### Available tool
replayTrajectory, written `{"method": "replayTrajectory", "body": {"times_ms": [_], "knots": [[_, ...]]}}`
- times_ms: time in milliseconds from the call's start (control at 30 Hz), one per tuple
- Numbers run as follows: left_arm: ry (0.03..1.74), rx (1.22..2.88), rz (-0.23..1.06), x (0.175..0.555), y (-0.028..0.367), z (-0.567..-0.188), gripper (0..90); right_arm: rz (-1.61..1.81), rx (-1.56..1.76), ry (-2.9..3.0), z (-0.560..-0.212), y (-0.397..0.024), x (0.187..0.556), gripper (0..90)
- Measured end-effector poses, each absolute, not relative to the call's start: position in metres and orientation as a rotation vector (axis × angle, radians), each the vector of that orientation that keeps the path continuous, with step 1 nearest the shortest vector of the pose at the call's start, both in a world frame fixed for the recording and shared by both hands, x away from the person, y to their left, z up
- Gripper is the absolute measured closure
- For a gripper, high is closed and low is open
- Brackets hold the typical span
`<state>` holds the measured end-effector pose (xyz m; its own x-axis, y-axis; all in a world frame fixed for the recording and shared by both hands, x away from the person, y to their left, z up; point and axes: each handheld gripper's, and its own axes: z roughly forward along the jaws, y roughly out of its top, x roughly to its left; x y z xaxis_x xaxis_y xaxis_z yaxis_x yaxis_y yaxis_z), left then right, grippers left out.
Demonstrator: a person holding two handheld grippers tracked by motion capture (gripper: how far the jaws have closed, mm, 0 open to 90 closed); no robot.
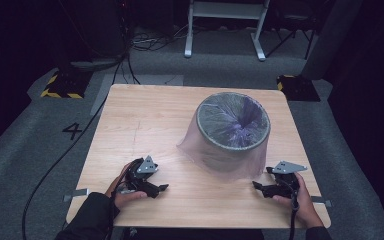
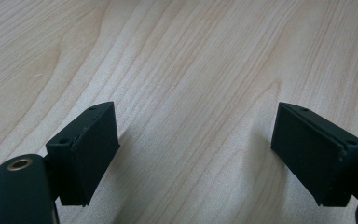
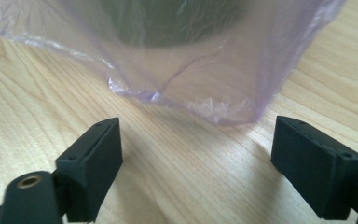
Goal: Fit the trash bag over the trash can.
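A small round waste bin point(image 1: 233, 131) stands right of centre on the wooden desk point(image 1: 145, 120), lined with a thin purple plastic bag point(image 1: 215, 157) whose skirt hangs down over the outside and spreads on the wood. The right gripper point(image 3: 196, 154) sits low just in front of the bag's hem point(image 3: 223, 109), jaws released and empty, the film lying beyond the pads. The left gripper point(image 2: 193, 149) rests over bare wood near the front edge, jaws spread with nothing between them, well apart from the bin. The likely trouble is the film: it is slack and creased, so a pinch could catch a single fold and slip, or tear it, and a sideways pull could drag or tip the light bin. Nothing else lies on the desk; cables point(image 1: 55, 165) and a metal stand point(image 1: 225, 25) are on the floor beyond it.
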<state>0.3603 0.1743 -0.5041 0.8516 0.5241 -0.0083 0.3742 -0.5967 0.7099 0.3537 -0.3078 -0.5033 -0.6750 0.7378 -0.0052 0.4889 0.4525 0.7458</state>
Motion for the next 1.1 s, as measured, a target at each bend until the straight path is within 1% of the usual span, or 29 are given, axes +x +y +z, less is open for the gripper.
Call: {"method": "replayTrajectory", "body": {"times_ms": [467, 1100], "knots": [[0.649, 2.276, 0.258, 0.36, 0.174, -0.504, 14.4, 1.029, 1.125, 2.329, -0.504, -0.336, 0.326, 16.5], [0.642, 2.278, 0.254, 0.361, 0.174, -0.504, 14.1, 0.98, 1.269, 2.212, -0.504, -0.367, 0.325, 16.5]]}}
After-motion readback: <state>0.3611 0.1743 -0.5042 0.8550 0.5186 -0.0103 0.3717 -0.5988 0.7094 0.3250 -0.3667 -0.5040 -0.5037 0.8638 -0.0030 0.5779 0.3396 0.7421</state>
